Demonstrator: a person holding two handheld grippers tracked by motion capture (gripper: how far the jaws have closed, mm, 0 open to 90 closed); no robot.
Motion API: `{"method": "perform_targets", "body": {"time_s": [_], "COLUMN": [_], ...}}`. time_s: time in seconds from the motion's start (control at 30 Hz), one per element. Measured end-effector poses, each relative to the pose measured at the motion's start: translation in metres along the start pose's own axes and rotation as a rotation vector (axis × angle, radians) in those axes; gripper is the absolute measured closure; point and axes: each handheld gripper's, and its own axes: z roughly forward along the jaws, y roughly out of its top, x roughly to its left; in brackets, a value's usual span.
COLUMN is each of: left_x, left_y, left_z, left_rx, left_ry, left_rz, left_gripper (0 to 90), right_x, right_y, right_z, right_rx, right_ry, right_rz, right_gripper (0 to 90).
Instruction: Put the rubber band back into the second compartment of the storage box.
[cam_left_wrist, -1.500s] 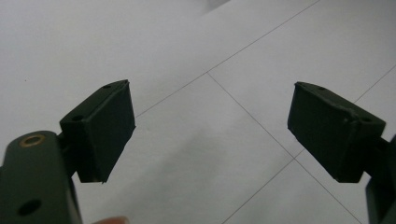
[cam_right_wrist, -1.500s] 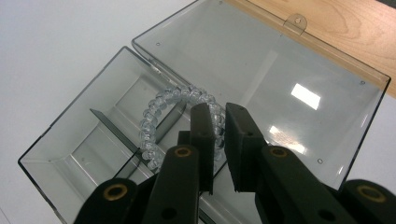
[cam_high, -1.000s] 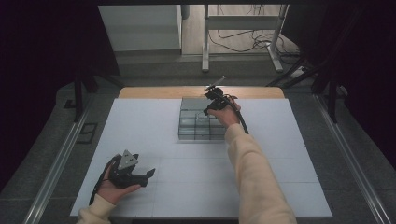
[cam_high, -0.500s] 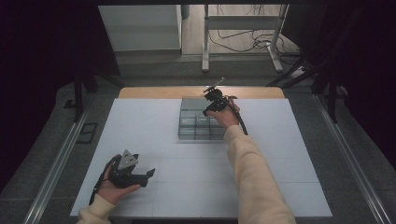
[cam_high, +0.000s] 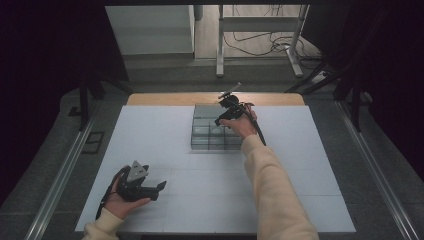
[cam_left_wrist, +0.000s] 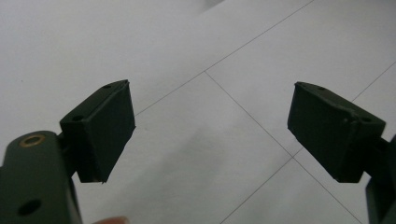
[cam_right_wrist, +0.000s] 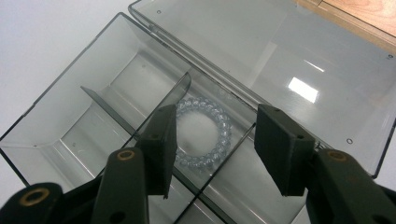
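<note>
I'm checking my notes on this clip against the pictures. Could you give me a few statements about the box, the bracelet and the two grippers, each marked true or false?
1. The clear box has its lid open. True.
2. A bead bracelet lies in one compartment. True.
3. The right gripper is shut on the bracelet. False: its jaws stand open above it.
4. The left gripper holds a bead. False: it is open over bare white table.
5. Every compartment holds something. False: the others in view look empty.
</note>
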Motion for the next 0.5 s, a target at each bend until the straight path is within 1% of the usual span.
{"method": "perform_targets", "body": {"time_s": [0.27,0.4,0.43,0.5], "left_x": [0.0,0.0,0.0,0.0], "left_y": [0.0,0.0,0.0,0.0], "left_z": [0.0,0.0,0.0,0.0], "left_rx": [-0.002,0.0,0.0,0.0], "left_ry": [-0.001,-0.002,-0.002,-0.002], "left_rz": [-0.001,0.001,0.001,0.001], "left_gripper": [15.4,15.4,15.4,15.4], "right_x": [0.001,0.003,0.005,0.005], "right_y": [0.0,0.002,0.005,0.005], "right_z": [0.001,-0.006,-0.012,-0.014], "right_rx": [0.005,-0.009,-0.019,-0.019], "right_ry": [0.006,0.008,0.012,0.01], "right_rz": [0.0,-0.007,-0.012,-0.014], "right_gripper": [49.3,49.5,49.7,49.7]}}
